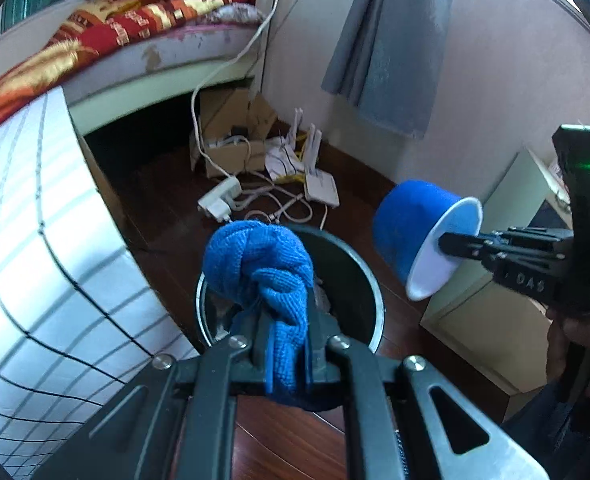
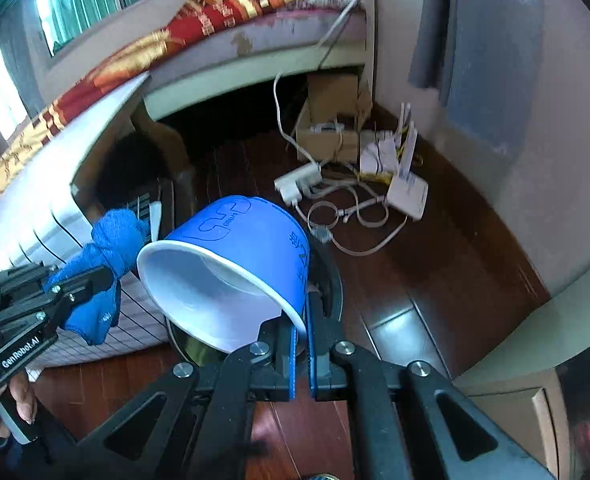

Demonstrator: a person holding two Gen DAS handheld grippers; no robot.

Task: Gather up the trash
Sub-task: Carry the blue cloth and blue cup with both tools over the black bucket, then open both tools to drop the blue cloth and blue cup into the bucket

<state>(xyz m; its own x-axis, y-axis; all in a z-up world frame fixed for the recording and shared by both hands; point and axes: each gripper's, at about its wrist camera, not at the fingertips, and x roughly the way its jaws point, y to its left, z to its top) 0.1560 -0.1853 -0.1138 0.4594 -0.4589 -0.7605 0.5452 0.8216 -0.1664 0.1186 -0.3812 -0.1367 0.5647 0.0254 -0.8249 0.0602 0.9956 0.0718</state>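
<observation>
Directly above the black bin [image 1: 359,280], the left gripper [image 1: 285,344] is clenching the blue cloth [image 1: 263,264]. The right gripper [image 2: 301,344] is pinching the blue cup [image 2: 247,248] by its rim, just beside the bin's right edge.

One blue cloth [image 1: 261,268], one blue paper cup [image 1: 419,236], one black bin [image 1: 351,264], two grippers, one cardboard box [image 1: 231,128], one power strip [image 1: 220,197].

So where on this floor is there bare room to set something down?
Bare wood floor lies between the black bin, the wall and the pale cabinet. It is crowded behind the bin: power strip, cables, router and cardboard box.
</observation>
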